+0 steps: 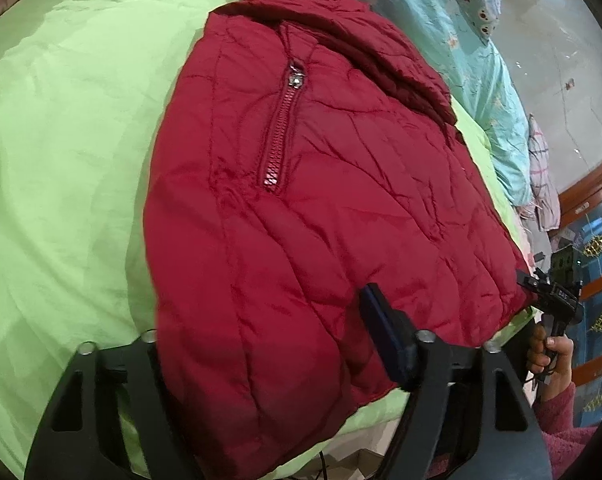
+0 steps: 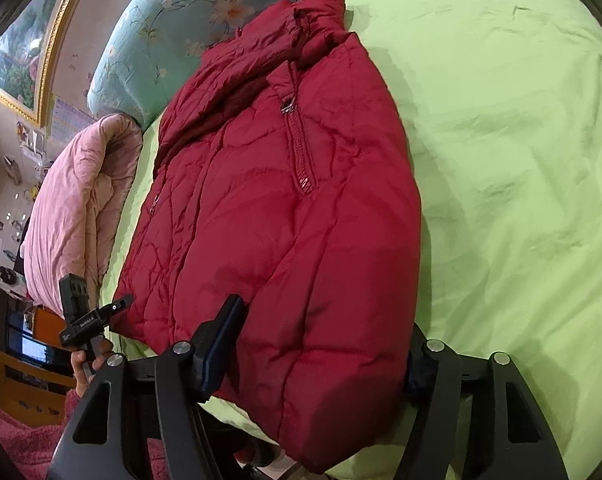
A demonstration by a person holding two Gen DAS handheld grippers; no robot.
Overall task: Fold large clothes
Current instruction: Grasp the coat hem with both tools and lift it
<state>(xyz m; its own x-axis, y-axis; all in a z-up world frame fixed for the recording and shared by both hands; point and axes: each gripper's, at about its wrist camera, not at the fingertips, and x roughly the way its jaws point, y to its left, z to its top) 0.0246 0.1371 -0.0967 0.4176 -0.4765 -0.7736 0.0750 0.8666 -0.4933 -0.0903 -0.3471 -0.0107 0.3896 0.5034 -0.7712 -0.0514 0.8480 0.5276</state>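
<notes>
left wrist view
jacket: red quilted jacket lies flat on the green sheet of the bed, collar at the far end, hem at the near bed edge
long axis: runs away from the camera, hem near, collar far; pocket zip runs roughly the same way
left claw: left claw straddles the hem corner; right finger lies on top of the fabric, the left finger is hidden behind the jacket
left claw state: jaws part-way apart with the padded hem between them; whether the pads already pinch it cannot be told
other hand: right claw sits at the far hem corner, held by a hand in a pink sleeve
writing: small white marks on the right claw's body, too blurred to read

right wrist view
jacket: same jacket, hem near, collar far, beside the pink quilt and floral bedding
right claw: right claw straddles its own hem corner; left finger lies on the fabric, the right one mostly covered by it
right claw state: jaws part-way apart around the hem, grip not confirmed
left claw: left claw touches the opposite hem corner
nearer hand: neither; each is at its own corner
writing: white lettering on the left claw's body, illegible; wall chart too small to read
coming move: likely lift the hem and carry it along the long axis towards the collar
</notes>
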